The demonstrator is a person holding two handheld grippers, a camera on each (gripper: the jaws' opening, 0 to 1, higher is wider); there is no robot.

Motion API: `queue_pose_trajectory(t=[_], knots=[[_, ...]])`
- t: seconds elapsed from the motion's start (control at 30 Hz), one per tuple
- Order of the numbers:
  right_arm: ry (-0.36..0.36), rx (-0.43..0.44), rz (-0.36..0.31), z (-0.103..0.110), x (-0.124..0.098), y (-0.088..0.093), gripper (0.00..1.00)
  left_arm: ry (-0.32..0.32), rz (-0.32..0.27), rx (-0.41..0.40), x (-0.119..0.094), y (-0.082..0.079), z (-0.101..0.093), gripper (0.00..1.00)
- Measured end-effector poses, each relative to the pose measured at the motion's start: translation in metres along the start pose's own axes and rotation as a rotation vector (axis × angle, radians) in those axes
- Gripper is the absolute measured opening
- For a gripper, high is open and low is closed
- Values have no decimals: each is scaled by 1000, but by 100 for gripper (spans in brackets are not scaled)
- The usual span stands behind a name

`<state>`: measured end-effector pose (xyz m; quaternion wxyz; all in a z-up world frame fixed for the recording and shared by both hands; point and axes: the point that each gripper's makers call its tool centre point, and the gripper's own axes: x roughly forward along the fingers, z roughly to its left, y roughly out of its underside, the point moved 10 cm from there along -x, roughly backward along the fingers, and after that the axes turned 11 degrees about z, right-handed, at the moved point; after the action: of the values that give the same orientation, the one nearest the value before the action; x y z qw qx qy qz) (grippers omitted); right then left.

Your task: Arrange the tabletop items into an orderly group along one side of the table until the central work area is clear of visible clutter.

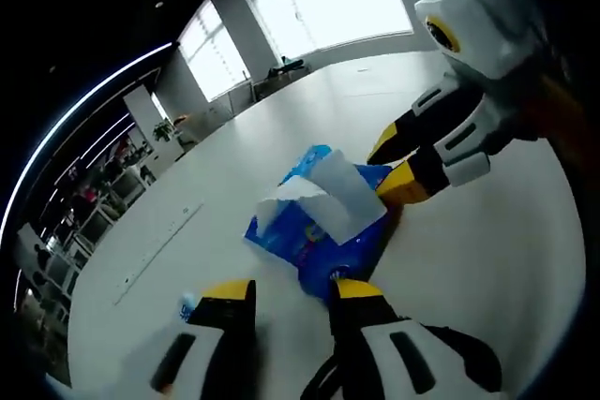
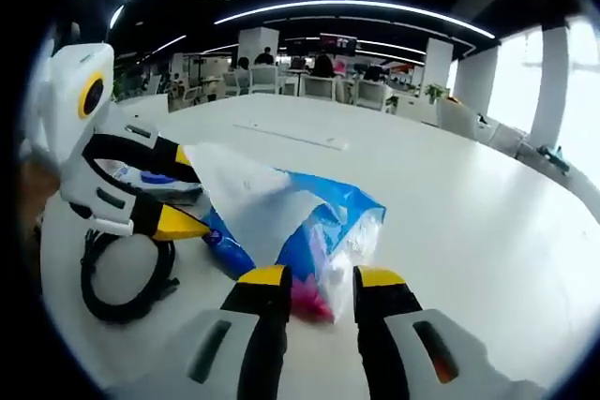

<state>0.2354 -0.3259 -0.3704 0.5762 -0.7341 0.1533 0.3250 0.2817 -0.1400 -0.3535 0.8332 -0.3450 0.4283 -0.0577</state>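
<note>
**Tech A:** Left gripper view first: state the largest item.

**Tech B:** Large white oval table (image 1: 487,259). On it lies a blue plastic tissue pack (image 1: 319,231) with a white tissue standing out of its top.

**Tech A:** Gripper states?

**Tech B:** Left gripper (image 1: 286,292): jaws apart, nothing between them, pack corner just beyond the tips. Right gripper (image 2: 322,276): jaws apart, straddling the pack's crumpled pink-printed end; contact cannot be confirmed.

**Tech A:** Smaller items?

**Tech B:** Black coiled cable (image 2: 127,278), on the table beside the pack.
</note>
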Motion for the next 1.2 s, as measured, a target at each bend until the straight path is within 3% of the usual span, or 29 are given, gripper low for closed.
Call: queue_pose_trajectory(t=[0.13, 0.3, 0.4, 0.53, 0.63, 0.83, 0.97, 1.07, 1.2], knots=[[12, 8, -14, -3, -4, 1, 30, 16, -26, -37, -1, 2, 1, 55], [5, 17, -37, -2, -9, 0, 35, 28, -17, -59, -1, 3, 0, 65], [-25, 72, -94, -1, -11, -2, 57, 22, -21, -77, -1, 5, -1, 81], [-17, 82, -98, -3, -13, -2, 65, 41, -34, -84, -5, 7, -3, 85], [-13, 104, -102, -4, -12, -1, 77, 41, -48, -94, -10, 7, -2, 98], [10, 87, -116, -5, -13, -4, 79, 35, -57, -87, -22, 11, 1, 100], [14, 44, -137, 0, -19, -12, 82, 38, -88, -142, -35, 18, 8, 100], [4, -21, -177, 10, -25, -22, 84, 61, -116, -212, -47, 31, 15, 100], [-32, -101, -218, 28, -32, -35, 87, 61, -126, -246, -63, 54, 28, 100]])
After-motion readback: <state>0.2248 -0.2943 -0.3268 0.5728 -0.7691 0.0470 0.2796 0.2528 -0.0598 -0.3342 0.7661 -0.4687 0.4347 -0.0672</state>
